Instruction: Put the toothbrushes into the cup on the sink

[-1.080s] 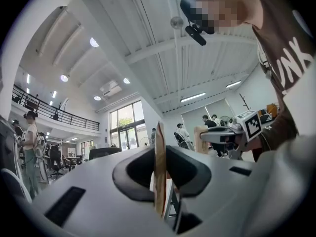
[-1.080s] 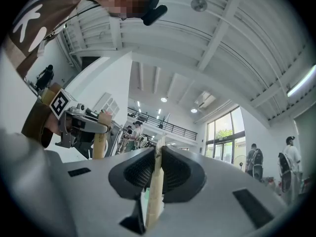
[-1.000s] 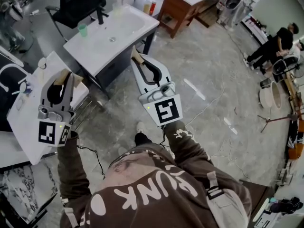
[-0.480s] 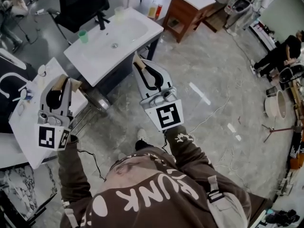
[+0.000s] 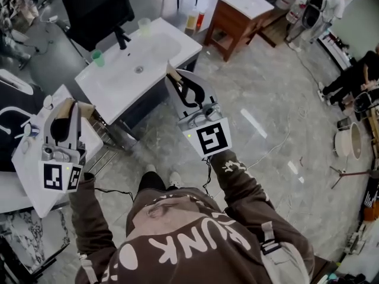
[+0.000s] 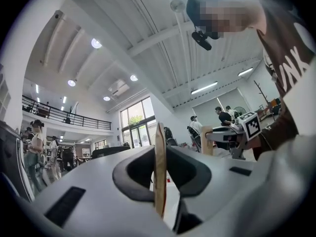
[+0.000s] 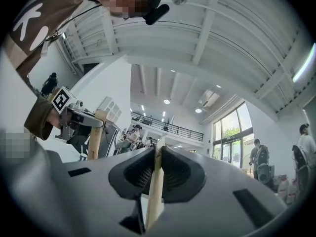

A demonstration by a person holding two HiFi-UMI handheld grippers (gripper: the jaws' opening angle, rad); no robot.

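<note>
In the head view a white sink (image 5: 157, 46) stands ahead of me, with a black faucet (image 5: 122, 38) at its back. A small green cup (image 5: 96, 57) sits at the sink's left rear corner and a clear cup (image 5: 144, 26) further right. My left gripper (image 5: 77, 106) hangs shut and empty over a white table's corner, left of the sink. My right gripper (image 5: 172, 72) is shut with nothing in it, its tips over the sink's near right edge. Both gripper views point up at the ceiling: left gripper (image 6: 160, 132), right gripper (image 7: 158, 152). I make out no toothbrush.
A white table (image 5: 29, 167) with small items stands at the left, a metal rack (image 5: 112, 136) between it and the sink. Two bottles (image 5: 195, 20) stand at the sink's far right corner. Beyond are a black chair (image 5: 98, 3) and a wooden cabinet (image 5: 237, 18). People sit at the right (image 5: 355, 70).
The person has stepped a little; the sink and table have slid down-left in the head view. The left gripper has drifted left toward the table. Both grippers stay shut.
</note>
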